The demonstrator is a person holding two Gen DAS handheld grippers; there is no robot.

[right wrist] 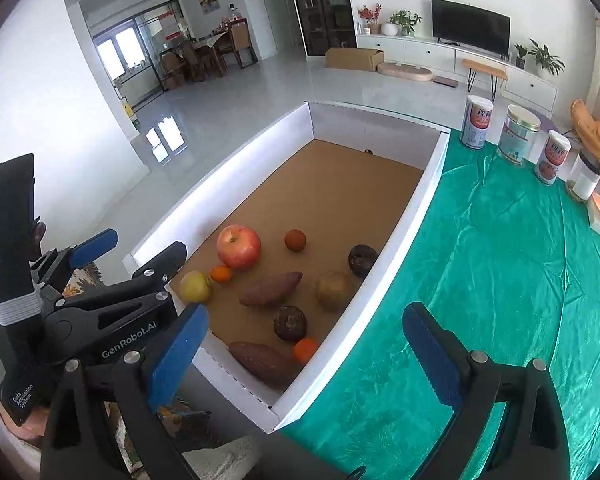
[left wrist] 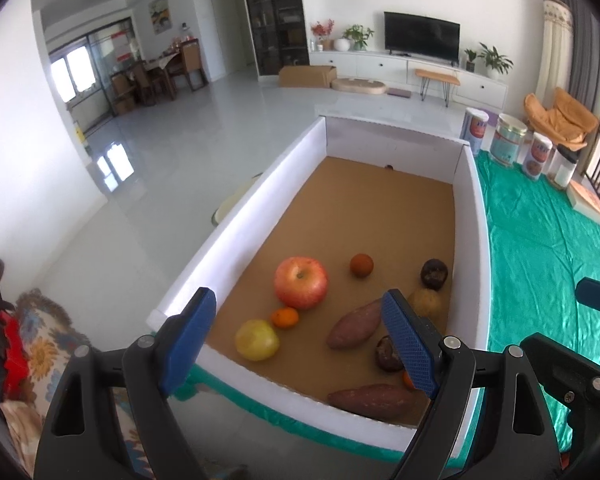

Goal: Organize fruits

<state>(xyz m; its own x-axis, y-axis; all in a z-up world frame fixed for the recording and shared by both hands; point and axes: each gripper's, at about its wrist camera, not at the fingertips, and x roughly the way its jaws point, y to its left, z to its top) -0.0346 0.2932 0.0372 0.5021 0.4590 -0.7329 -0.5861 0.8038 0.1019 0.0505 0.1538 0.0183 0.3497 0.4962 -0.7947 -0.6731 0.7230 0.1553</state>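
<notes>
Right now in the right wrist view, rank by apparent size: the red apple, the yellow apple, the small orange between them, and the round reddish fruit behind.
1. red apple
2. yellow apple
3 and 4. small orange and round reddish fruit look alike; the reddish one lies farther from the camera, so no ranking.

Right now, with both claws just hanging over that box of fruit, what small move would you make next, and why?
Probably lower the left gripper toward the red apple. Both grippers are open and hold nothing, and the apple sits almost straight ahead between the left one's fingers, with bare cardboard around most of it. The right gripper hangs nearer the box corner.
</notes>
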